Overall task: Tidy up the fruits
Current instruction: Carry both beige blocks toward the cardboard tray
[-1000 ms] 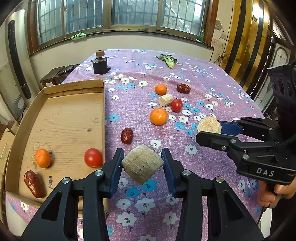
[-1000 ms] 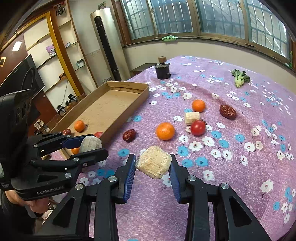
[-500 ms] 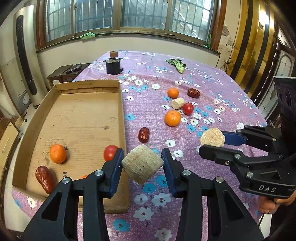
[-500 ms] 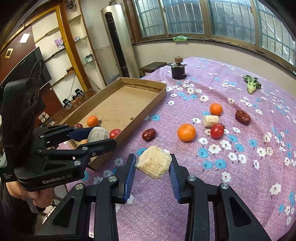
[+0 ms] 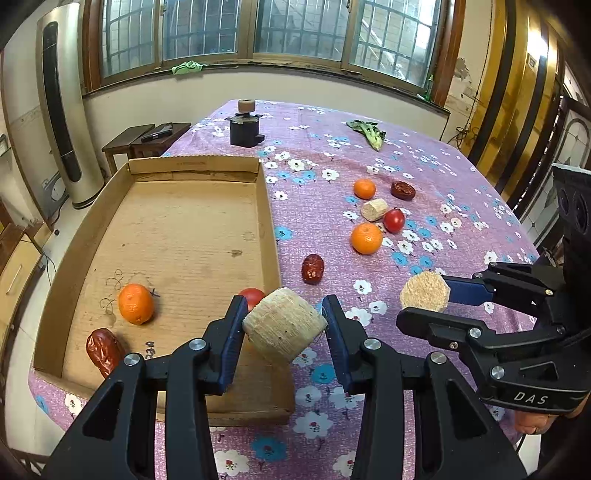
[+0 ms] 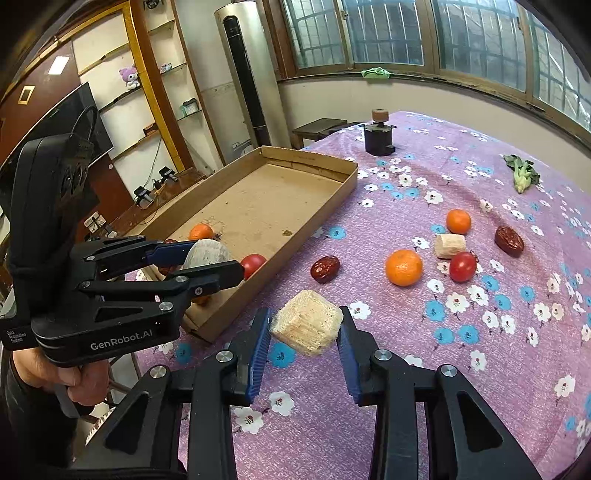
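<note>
Left wrist view: left gripper [image 5: 284, 326] pinching corn-cob chunk [image 5: 283, 330] between jaws — right gripper [image 6: 304, 334] clamping second cob piece [image 6: 306, 326], cardboard tray [image 5: 269, 221] beyond left jaw.

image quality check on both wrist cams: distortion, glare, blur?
Left wrist: strong fisheye bowing of the window frame, dark vignette corners, blown-out glare on the gold panel, centre sharp. Right wrist: same bowing, window panes bright but readable, tablecloth evenly lit, no motion blur.

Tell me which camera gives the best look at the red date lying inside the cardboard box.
The left wrist view. There the red date lies in plain sight in the near left corner of the cardboard box, below an orange. In the right wrist view the left gripper covers that corner, so almost nothing of it shows.
</note>
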{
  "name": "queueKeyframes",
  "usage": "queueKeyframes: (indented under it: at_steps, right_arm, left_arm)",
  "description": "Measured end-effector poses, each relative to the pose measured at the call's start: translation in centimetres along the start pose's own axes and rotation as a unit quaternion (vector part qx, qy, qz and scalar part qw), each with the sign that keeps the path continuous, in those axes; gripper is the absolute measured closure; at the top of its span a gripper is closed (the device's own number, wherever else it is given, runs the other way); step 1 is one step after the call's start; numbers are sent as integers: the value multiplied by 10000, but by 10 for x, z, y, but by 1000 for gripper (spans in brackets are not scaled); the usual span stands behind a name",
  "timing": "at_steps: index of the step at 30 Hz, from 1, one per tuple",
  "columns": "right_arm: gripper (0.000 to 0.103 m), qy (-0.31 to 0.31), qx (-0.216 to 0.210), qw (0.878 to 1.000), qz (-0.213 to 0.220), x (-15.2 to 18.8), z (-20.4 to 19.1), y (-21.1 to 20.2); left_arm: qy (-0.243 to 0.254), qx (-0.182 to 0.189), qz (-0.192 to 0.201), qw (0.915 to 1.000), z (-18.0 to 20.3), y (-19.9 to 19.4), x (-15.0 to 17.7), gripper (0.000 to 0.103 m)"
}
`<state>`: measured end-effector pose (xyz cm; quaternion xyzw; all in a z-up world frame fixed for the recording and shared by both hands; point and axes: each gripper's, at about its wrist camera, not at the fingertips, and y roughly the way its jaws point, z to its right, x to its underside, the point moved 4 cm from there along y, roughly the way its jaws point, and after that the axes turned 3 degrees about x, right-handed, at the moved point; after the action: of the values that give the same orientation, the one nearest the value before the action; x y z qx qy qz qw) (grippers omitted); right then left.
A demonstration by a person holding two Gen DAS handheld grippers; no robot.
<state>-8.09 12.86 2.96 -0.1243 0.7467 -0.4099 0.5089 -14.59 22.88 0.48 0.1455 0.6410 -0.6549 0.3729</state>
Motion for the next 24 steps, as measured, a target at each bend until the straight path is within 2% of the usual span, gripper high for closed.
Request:
queueKeyframes:
  at_steps: [18, 24]
  right_arm:
    - [67, -124, -176, 9997, -127, -8, -16, 20]
    - [67, -225, -271, 9993, -126, -21, -25, 30]
  left_arm:
    - [-167, -86, -39, 9998, -24, 6, -3, 63]
    - [-332, -246, 26, 9991, -50, 5, -12, 63]
